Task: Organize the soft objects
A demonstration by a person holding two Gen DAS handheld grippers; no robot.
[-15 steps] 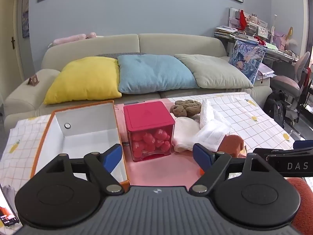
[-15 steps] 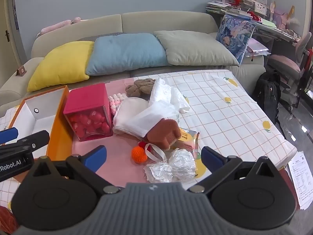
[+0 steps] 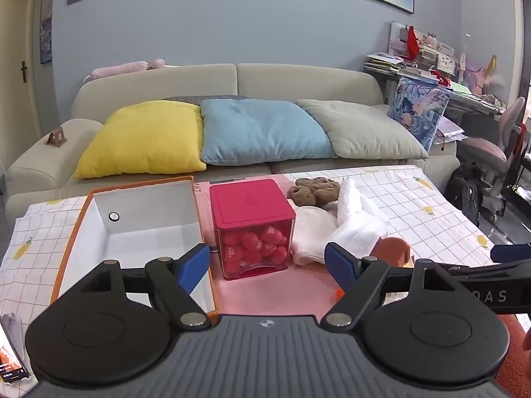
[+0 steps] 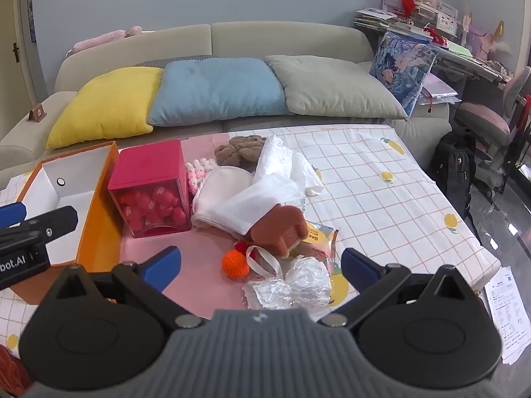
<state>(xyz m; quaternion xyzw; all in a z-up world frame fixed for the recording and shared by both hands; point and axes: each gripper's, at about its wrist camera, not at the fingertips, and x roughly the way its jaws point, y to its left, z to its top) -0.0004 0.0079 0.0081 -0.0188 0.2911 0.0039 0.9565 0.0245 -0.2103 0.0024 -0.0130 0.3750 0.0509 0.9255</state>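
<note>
Soft things lie in a heap on the table: a brown sponge block (image 4: 280,229), an orange crochet ball (image 4: 235,264), white cloths (image 4: 252,195), a brown plush (image 4: 240,151) and a pink-white knit piece (image 4: 195,172). An open orange box with a white inside (image 3: 139,232) stands at the left. My left gripper (image 3: 267,262) is open and empty, above the table's near edge in front of the red cube. My right gripper (image 4: 260,267) is open and empty, just short of the orange ball and crumpled clear plastic (image 4: 292,285).
A red-lidded clear cube of red pieces (image 3: 254,229) stands between box and heap. A snack packet (image 4: 318,235) lies under the sponge. A sofa with yellow, blue and grey cushions (image 3: 262,129) runs behind the table. A chair and backpack (image 4: 454,165) stand right.
Both grippers have shifted only slightly; the views are almost unchanged. Nothing was picked up or let go.
</note>
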